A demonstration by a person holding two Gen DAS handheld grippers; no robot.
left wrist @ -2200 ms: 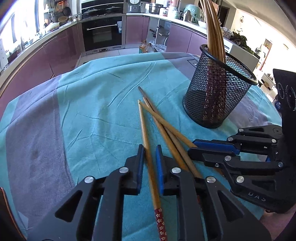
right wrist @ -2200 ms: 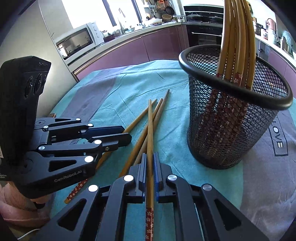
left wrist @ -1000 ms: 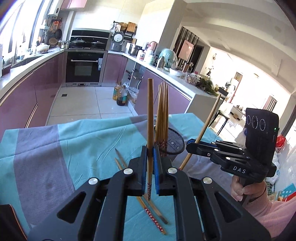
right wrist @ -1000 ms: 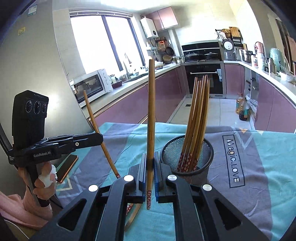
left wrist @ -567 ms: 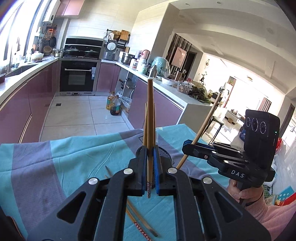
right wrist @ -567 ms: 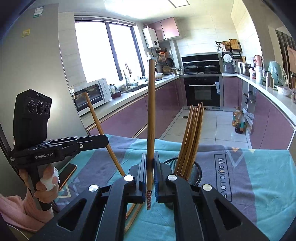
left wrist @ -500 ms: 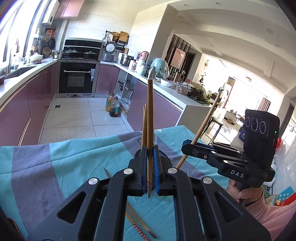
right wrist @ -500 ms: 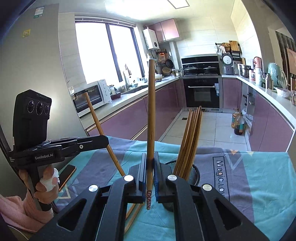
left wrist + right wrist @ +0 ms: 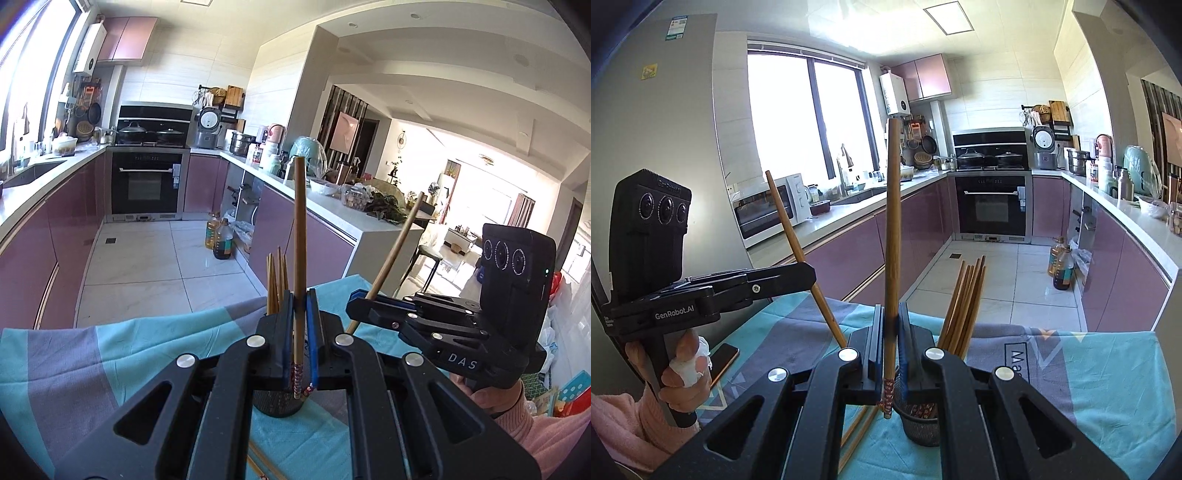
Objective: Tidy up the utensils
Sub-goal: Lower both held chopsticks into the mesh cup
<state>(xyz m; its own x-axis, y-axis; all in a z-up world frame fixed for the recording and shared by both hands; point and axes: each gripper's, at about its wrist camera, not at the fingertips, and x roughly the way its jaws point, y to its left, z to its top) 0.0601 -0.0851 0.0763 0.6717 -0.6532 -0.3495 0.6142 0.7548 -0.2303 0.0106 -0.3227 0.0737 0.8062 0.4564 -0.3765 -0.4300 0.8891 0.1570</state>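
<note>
My left gripper is shut on a wooden chopstick that stands upright, patterned end down. My right gripper is shut on a second upright chopstick. Both hang above the table, side by side. Each shows in the other's view: the right gripper with its slanted chopstick, and the left gripper with its own chopstick. The black mesh holder stands below, mostly hidden behind my fingers, with several chopsticks in it. Two loose chopsticks lie on the cloth.
A teal and grey tablecloth covers the table. A phone lies near its left edge. A grey fridge stands close on the left. Purple kitchen cabinets and an oven lie beyond the table.
Both grippers closed on chopsticks lying on the cloth and lifted them. Over the last second both rose further, and the holder sank lower in both views, behind the fingers.
</note>
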